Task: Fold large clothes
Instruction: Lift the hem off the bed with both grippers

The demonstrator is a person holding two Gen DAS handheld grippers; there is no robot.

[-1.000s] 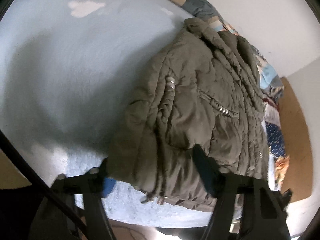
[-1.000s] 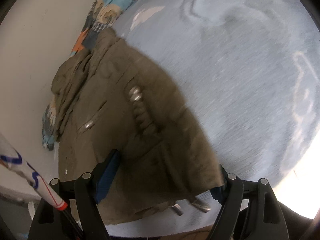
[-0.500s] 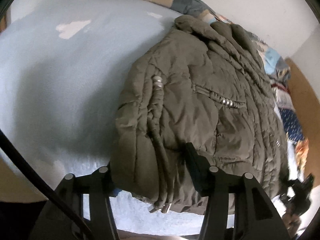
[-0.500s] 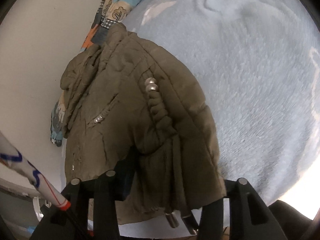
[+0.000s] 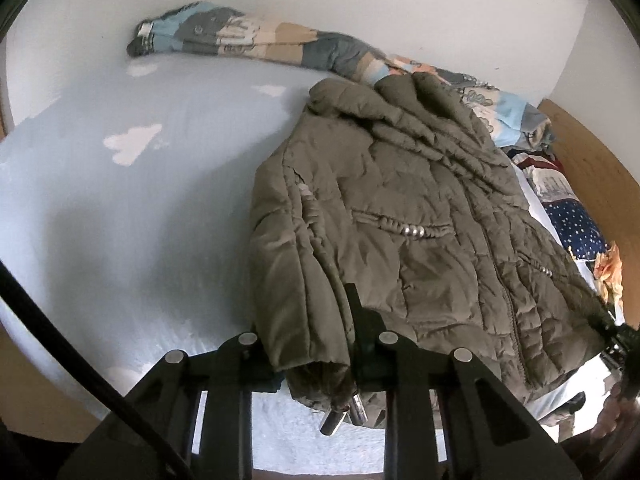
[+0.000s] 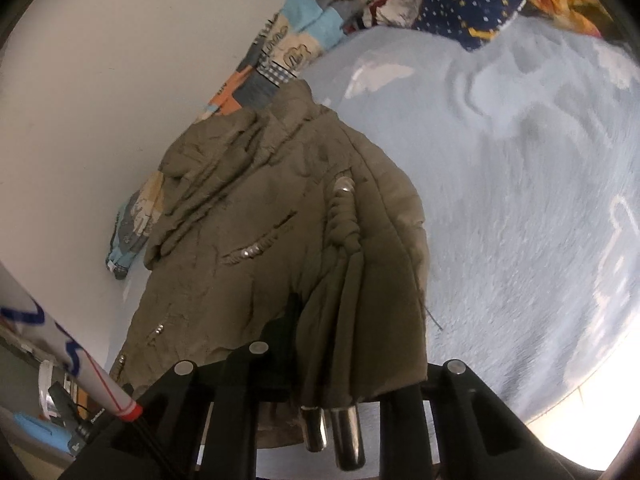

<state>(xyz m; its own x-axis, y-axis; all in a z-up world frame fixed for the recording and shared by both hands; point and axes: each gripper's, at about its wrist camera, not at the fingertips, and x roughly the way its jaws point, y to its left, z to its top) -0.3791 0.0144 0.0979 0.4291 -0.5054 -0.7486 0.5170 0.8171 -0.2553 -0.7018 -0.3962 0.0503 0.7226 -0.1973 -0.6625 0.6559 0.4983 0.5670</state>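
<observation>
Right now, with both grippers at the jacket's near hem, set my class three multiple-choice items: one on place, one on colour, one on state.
1. Where does the jacket lie?
A. on a wooden chair
B. on the pale blue bed cover
C. on a hanger

2. What colour is the jacket?
A. olive brown
B. red
C. white

3. What is between the left gripper fingers?
A. nothing
B. the patchwork blanket
C. the jacket's hem

Key: 1 B, blue cover surrounds it; 2 A, olive quilting throughout; 3 C, hem fabric bunches between the closing jaws.
</observation>
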